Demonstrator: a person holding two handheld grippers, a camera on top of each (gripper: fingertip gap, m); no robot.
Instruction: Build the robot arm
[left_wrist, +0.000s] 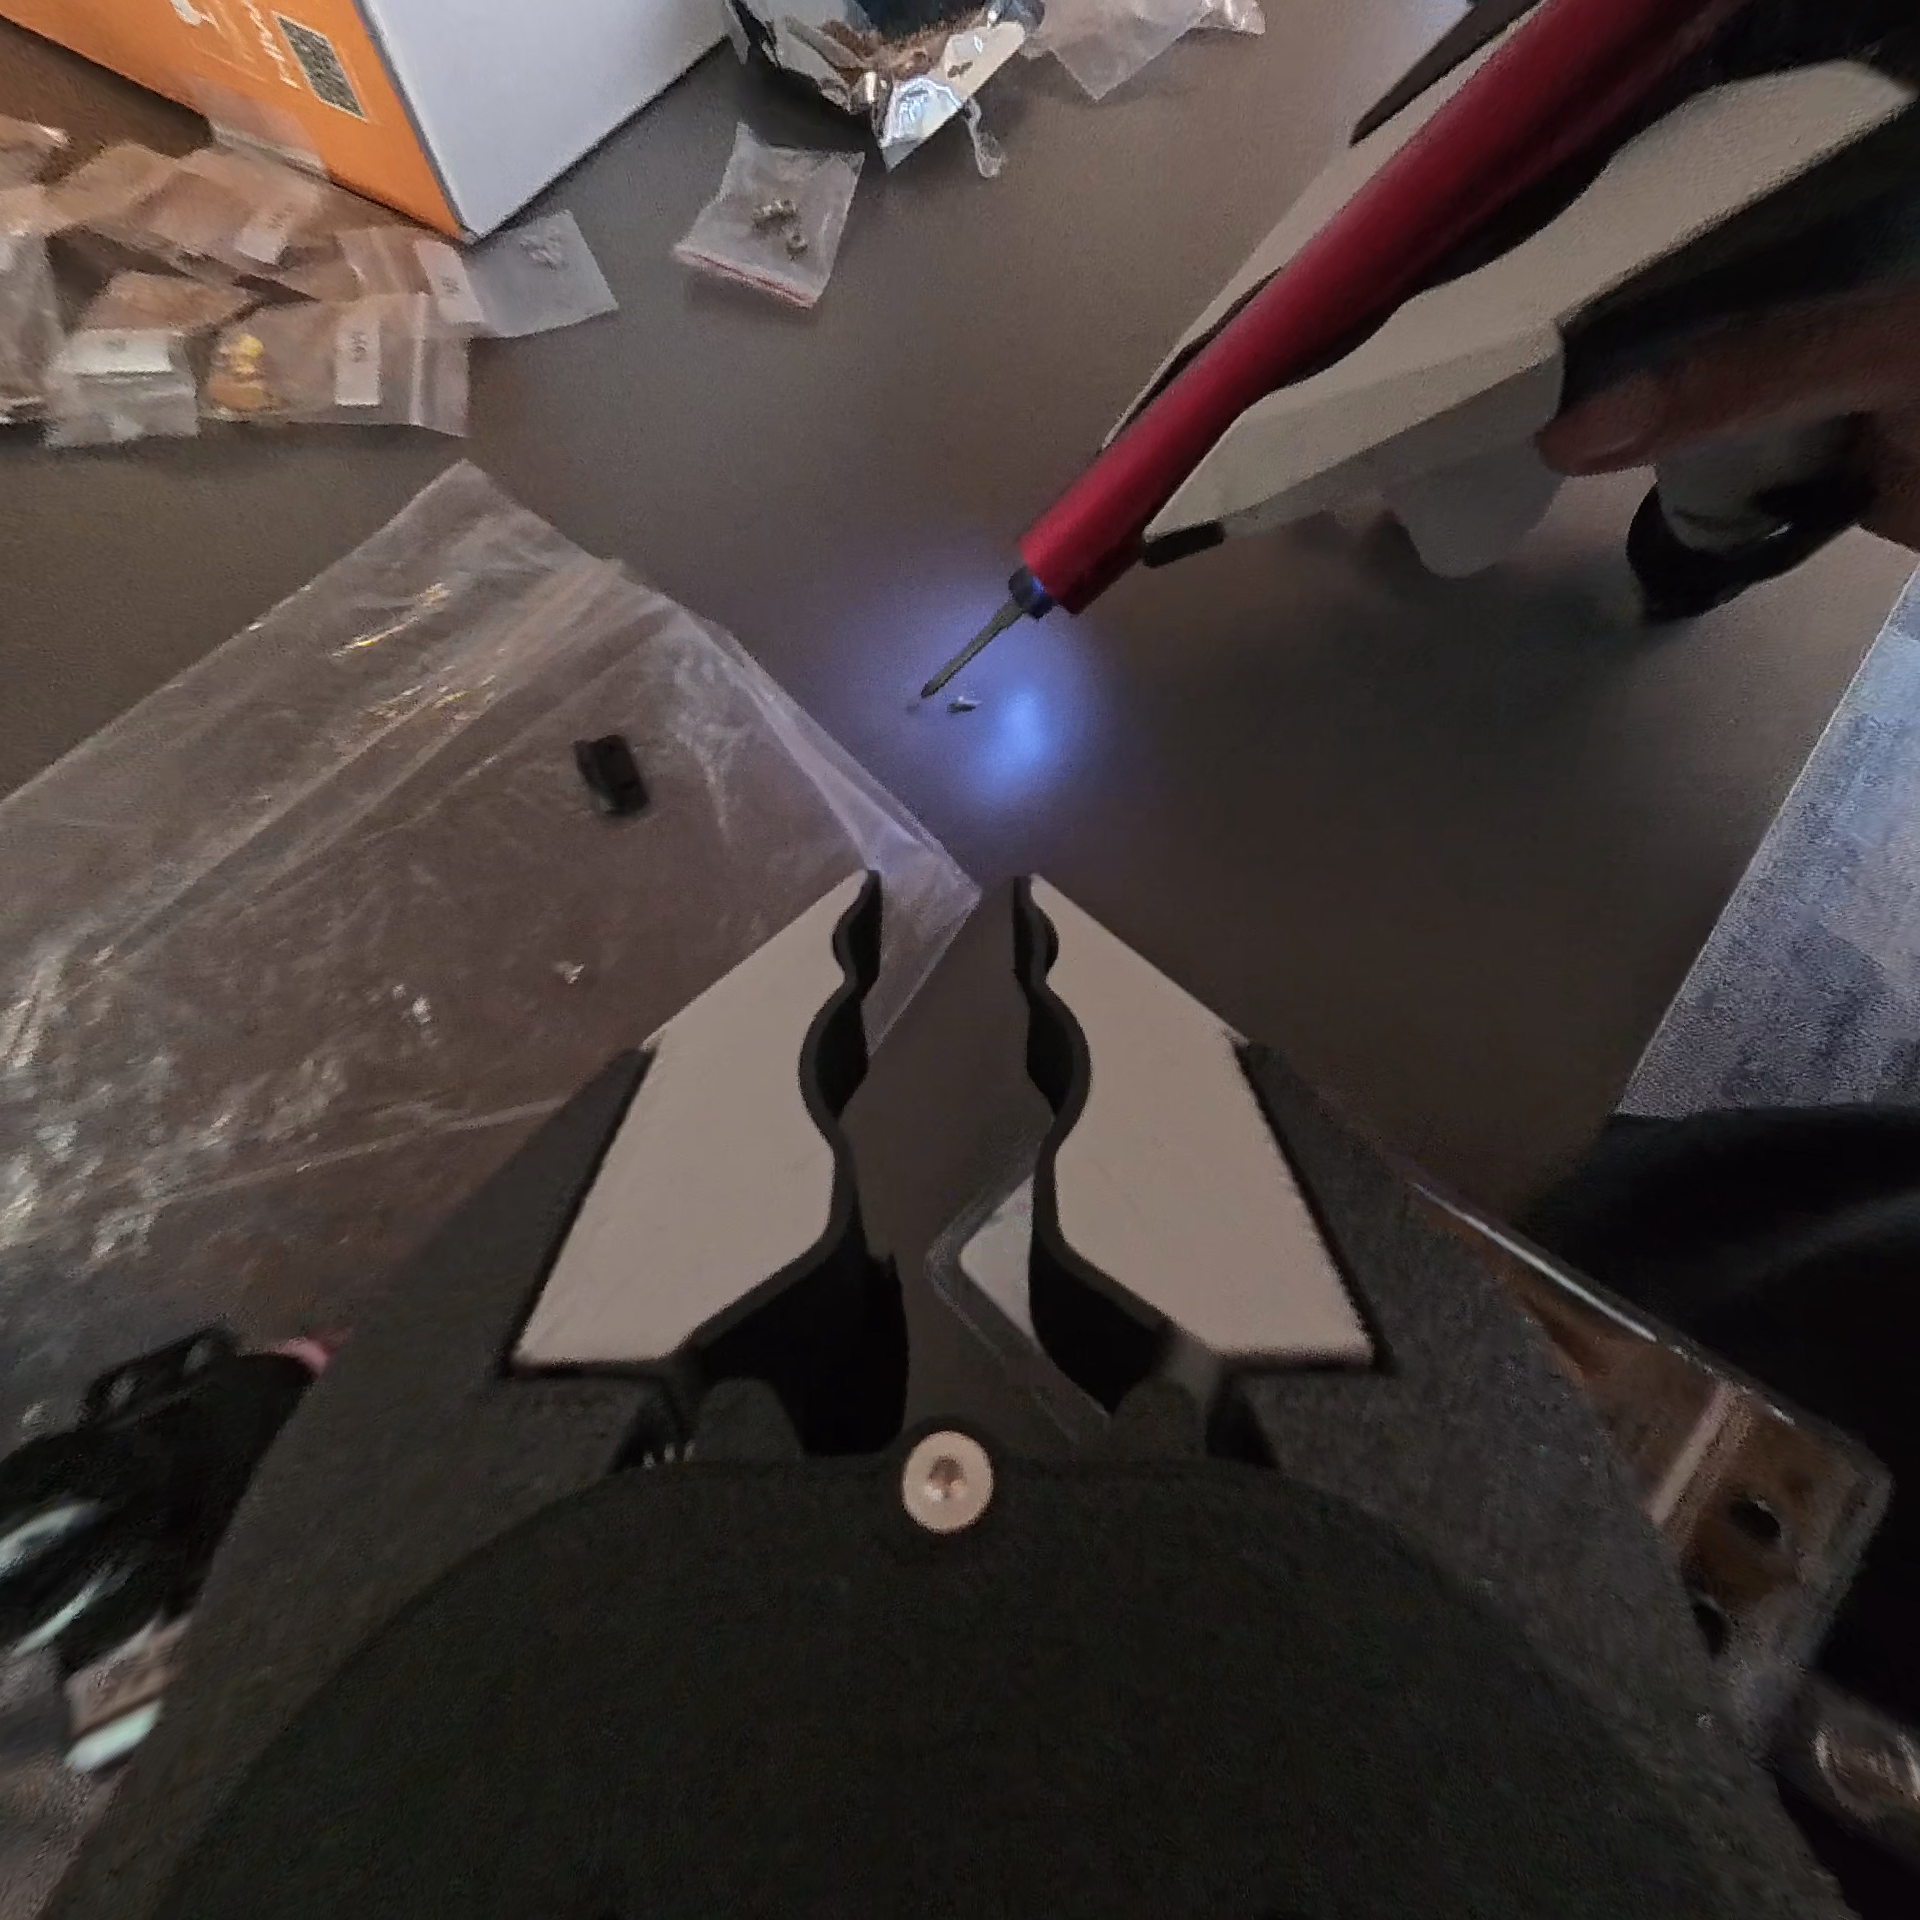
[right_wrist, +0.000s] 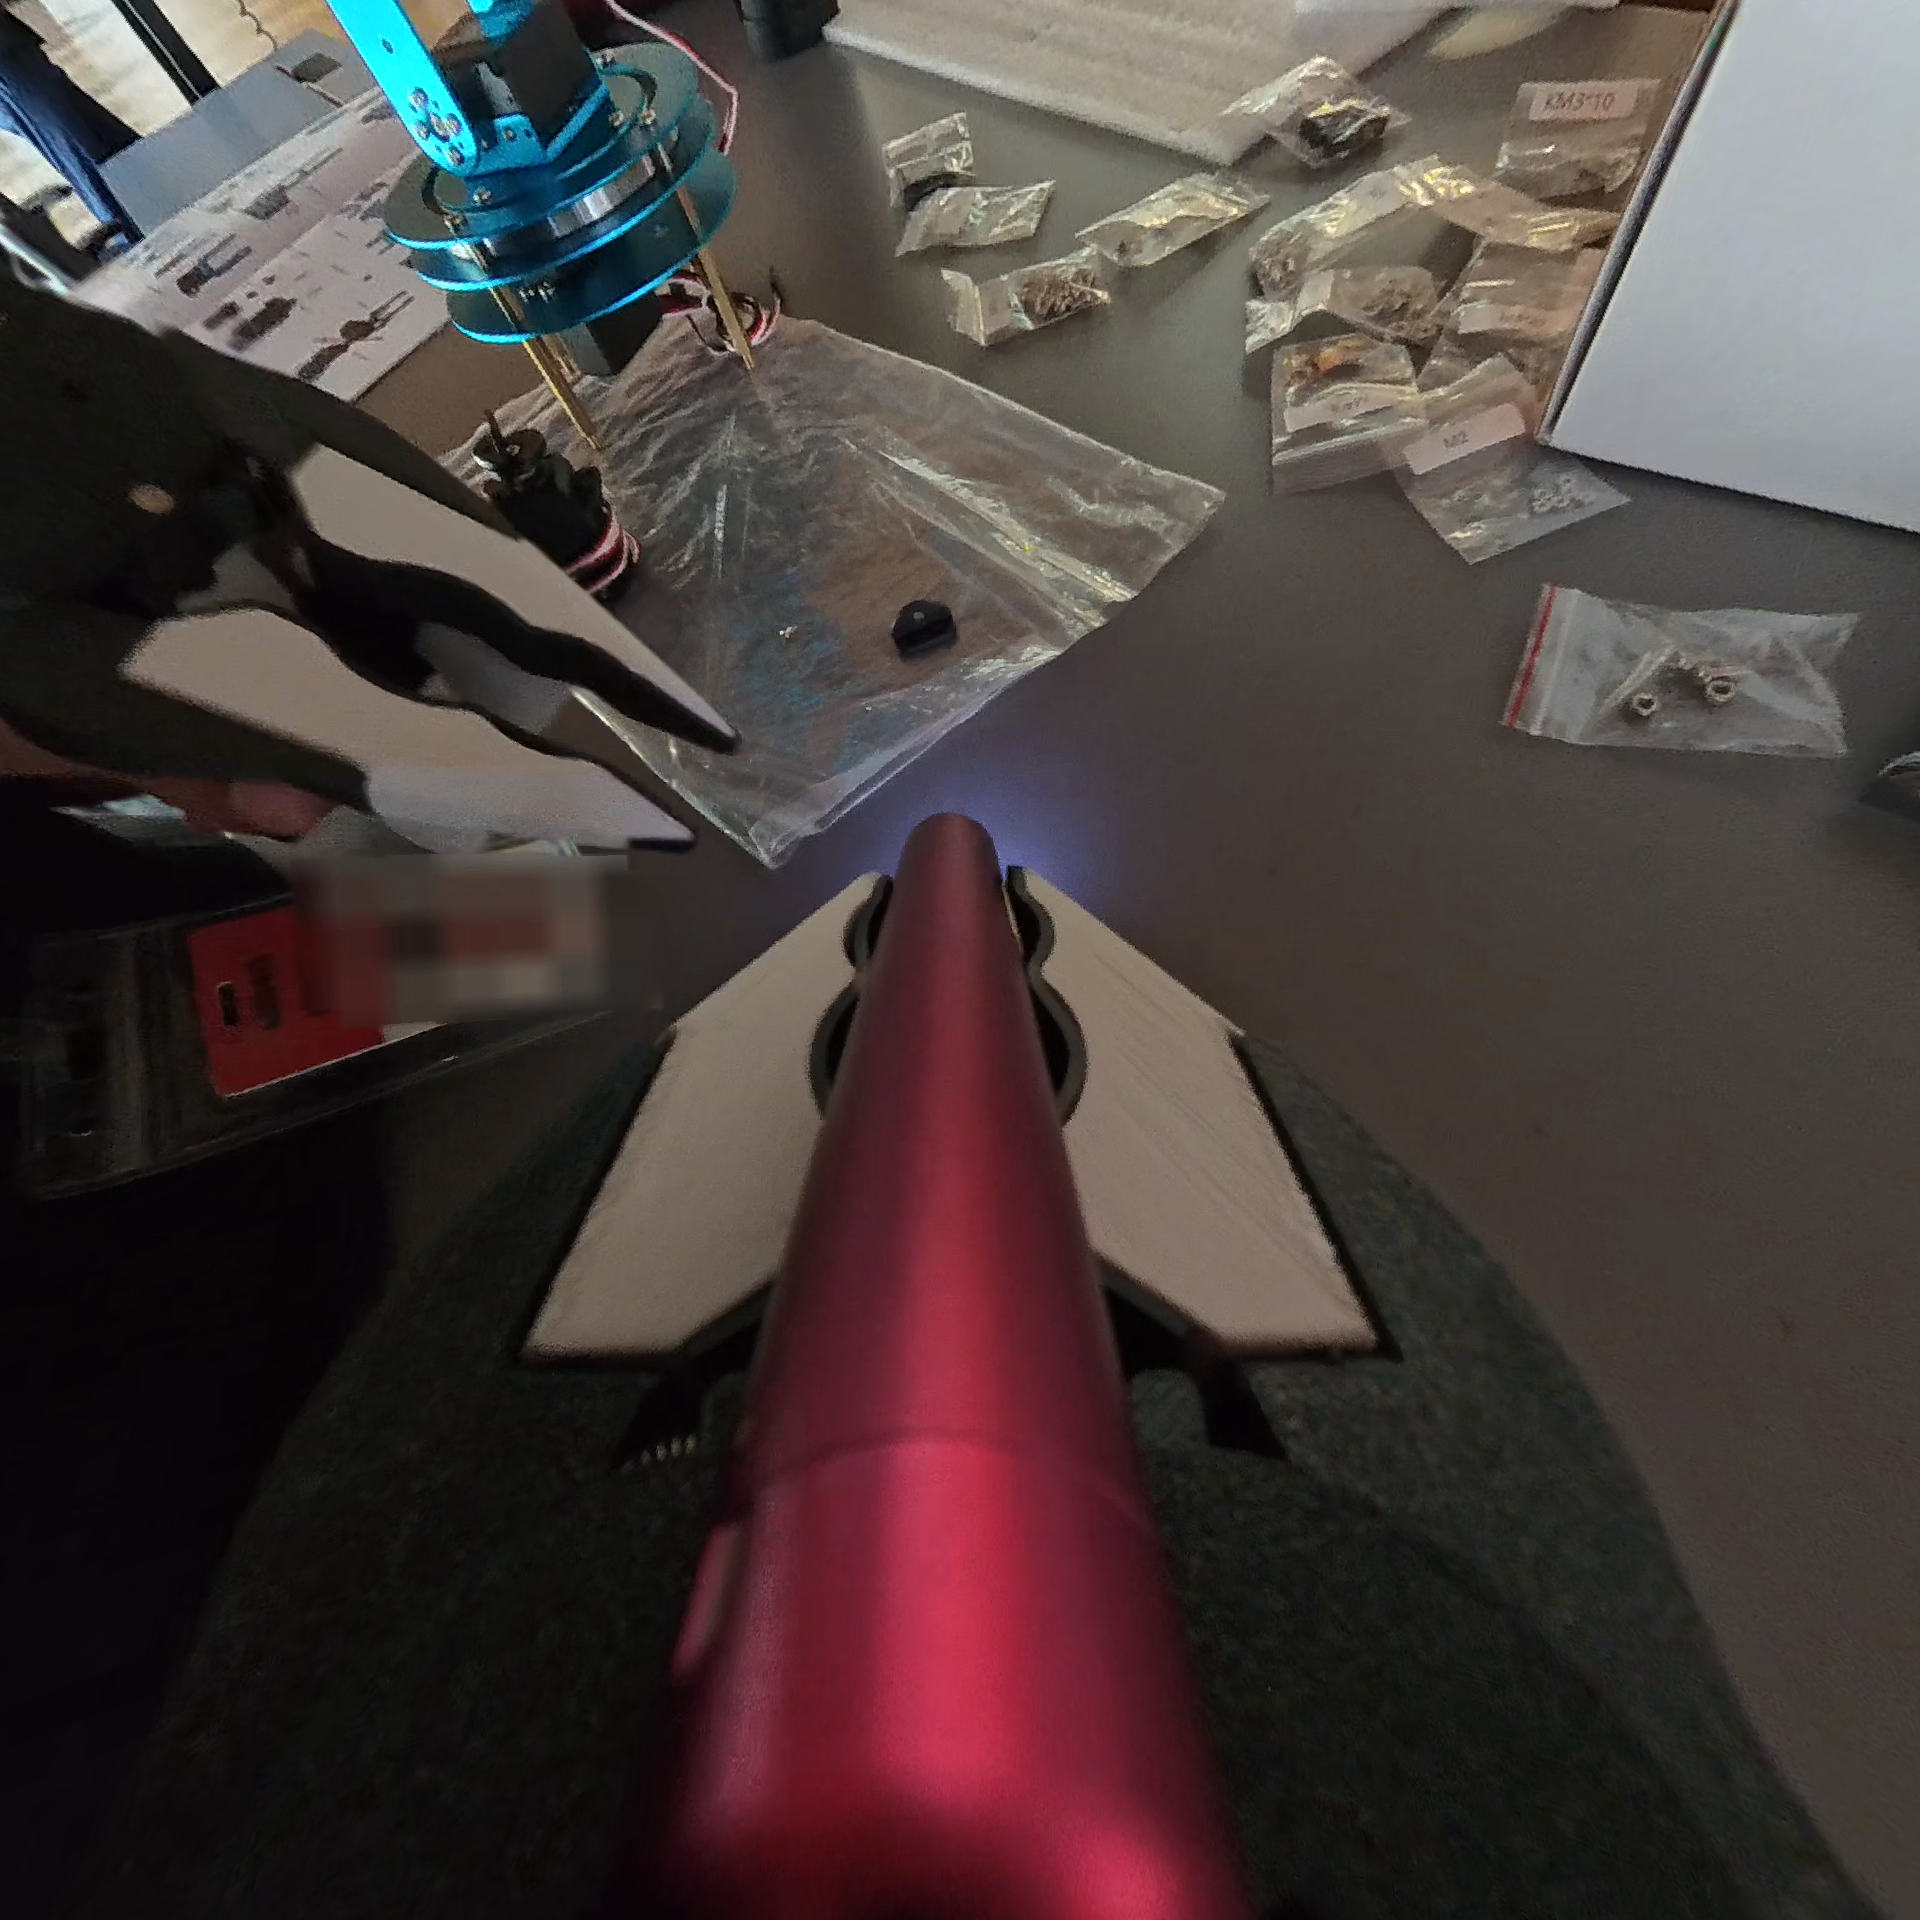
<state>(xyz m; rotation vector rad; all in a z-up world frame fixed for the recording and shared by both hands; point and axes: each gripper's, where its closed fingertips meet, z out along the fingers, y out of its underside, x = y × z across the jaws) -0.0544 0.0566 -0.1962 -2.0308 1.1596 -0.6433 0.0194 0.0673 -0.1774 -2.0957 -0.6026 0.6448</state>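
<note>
The right gripper (right_wrist: 945, 894) is clamped along a red electric screwdriver (right_wrist: 935, 1351), whose barrel runs between both fingers and juts past their tips. In the left wrist view the screwdriver's bit (left_wrist: 961, 657) points down at a tiny screw (left_wrist: 962, 703) lying on the dark grey table (left_wrist: 1351, 831), just beside a bluish pool of light from the tool. The left gripper (left_wrist: 945, 894) hangs with its jaws parted and nothing between them, its tips over the near corner of a large clear plastic bag (left_wrist: 364, 831). A small black part (left_wrist: 608, 774) rests on that bag. Bare tabletop lies between the bag's edge and the table's right edge. Farther back sit small zip bags of hardware (right_wrist: 1683, 675), a white box (right_wrist: 1787, 260) and a blue turntable assembly (right_wrist: 561, 208).
</note>
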